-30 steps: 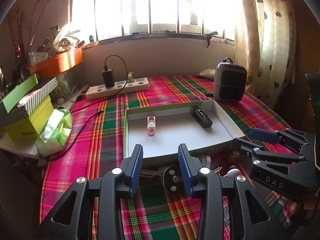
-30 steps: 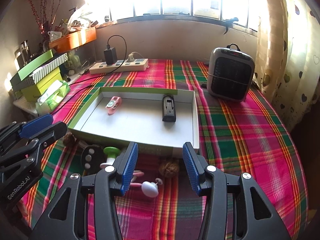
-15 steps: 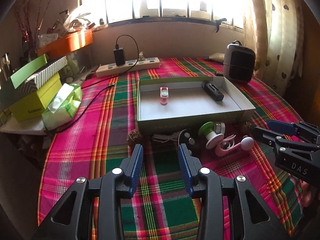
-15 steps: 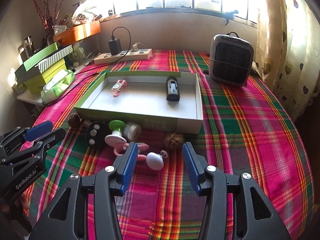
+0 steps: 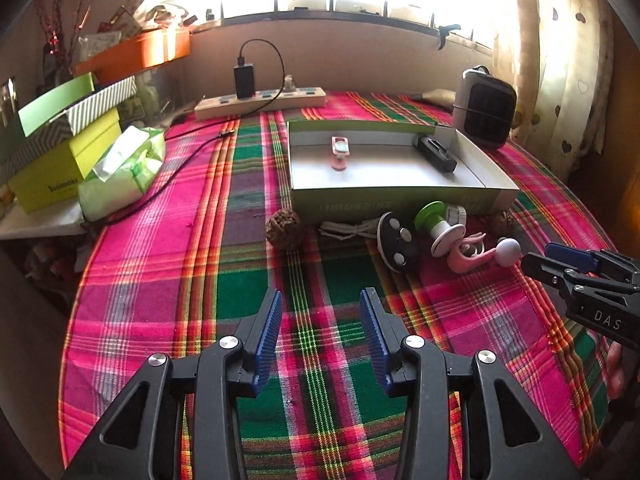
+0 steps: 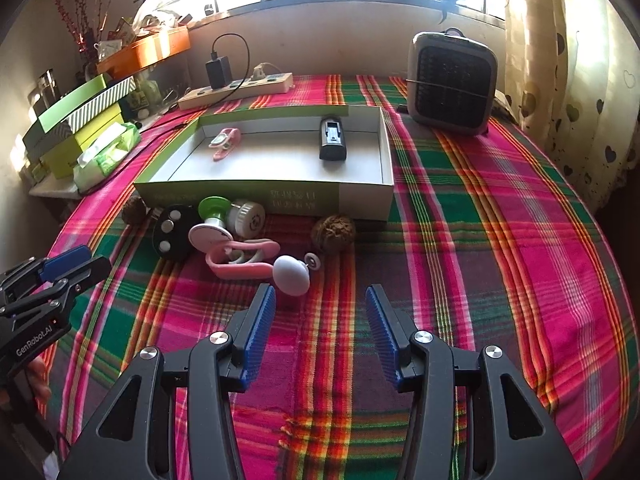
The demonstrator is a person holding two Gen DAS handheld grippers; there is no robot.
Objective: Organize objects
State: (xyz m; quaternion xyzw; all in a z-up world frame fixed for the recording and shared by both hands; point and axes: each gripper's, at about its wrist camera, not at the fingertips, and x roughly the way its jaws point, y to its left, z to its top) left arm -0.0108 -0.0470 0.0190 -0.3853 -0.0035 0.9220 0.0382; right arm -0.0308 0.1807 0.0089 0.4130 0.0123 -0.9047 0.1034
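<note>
A shallow green-walled box (image 5: 400, 200) (image 6: 260, 196) sits on the plaid table and holds a pink clip (image 5: 339, 152) (image 6: 225, 142) and a black device (image 5: 436, 154) (image 6: 332, 142). In front of it lie a black disc (image 5: 396, 246) (image 6: 172, 232), a green-and-white piece (image 5: 438, 222) (image 6: 216, 216), a pink holder with a white ball (image 5: 476, 254) (image 6: 256, 260), a white cable (image 5: 348, 230) and two brown walnuts (image 5: 284, 230) (image 6: 334, 232). My left gripper (image 5: 320, 336) and right gripper (image 6: 320, 328) are open, empty, short of the pile.
A grey heater (image 6: 452, 80) stands at the back right, a power strip with a charger (image 5: 260, 100) at the back. Stacked green boxes (image 5: 60, 148) and a tissue pack (image 5: 124, 172) lie at the left edge. A curtain (image 6: 560, 60) hangs on the right.
Both grippers have drawn back from the box towards the table's near edge. The pile in front of the box has come into full view. Both stay open.
</note>
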